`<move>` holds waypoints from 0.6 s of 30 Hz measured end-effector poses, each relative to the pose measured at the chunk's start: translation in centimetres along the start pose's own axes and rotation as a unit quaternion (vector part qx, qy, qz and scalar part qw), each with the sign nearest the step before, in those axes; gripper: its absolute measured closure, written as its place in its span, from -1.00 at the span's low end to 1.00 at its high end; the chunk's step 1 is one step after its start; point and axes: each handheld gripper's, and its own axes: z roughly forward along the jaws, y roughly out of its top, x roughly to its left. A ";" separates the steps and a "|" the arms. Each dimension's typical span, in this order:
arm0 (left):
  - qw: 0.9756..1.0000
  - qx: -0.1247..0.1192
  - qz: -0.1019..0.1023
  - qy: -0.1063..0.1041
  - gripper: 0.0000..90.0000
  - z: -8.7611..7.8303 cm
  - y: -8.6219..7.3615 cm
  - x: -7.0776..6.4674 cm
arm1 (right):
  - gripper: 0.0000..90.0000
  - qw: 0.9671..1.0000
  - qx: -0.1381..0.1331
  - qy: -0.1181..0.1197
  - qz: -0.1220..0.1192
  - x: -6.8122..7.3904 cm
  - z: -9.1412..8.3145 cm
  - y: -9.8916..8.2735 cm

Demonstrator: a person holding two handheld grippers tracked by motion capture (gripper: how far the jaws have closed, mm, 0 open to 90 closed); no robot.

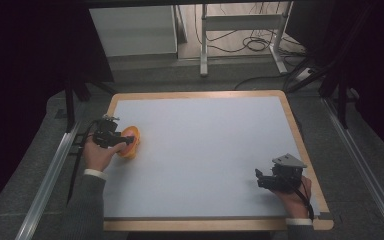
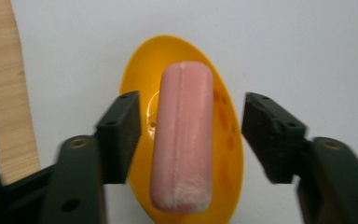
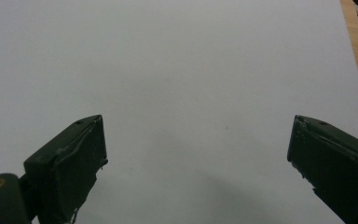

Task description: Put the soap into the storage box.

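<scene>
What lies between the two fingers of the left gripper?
In the left gripper view, a pink sausage lies between the fingers, resting in a yellow bowl. Gaps show on both sides, so the fingers do not touch it.

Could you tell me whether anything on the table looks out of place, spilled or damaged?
Nothing stands out. The pink sausage lies whole in the orange bowl near the table's left edge, between the open jaws of the left gripper. The white mat looks clean.
</scene>
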 end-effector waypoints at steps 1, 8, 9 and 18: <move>1.000 -0.003 0.001 0.002 -0.27 -0.2 0.0 -0.1 | -0.90 1.000 -0.001 0.000 0.001 0.0 0.0 0.0; 0.999 -0.032 0.018 -0.010 -0.52 -1.6 -0.6 -1.4 | -0.90 1.000 -0.003 -0.002 0.001 0.0 -0.1 0.0; 0.999 -0.035 0.020 -0.008 -0.57 -1.7 -0.8 -1.6 | -0.90 1.000 -0.002 -0.002 0.001 0.0 -0.1 0.0; 0.994 -0.090 0.050 -0.032 -0.53 -3.5 -3.3 -3.1 | -0.89 1.000 -0.010 -0.002 0.002 0.0 -0.3 0.2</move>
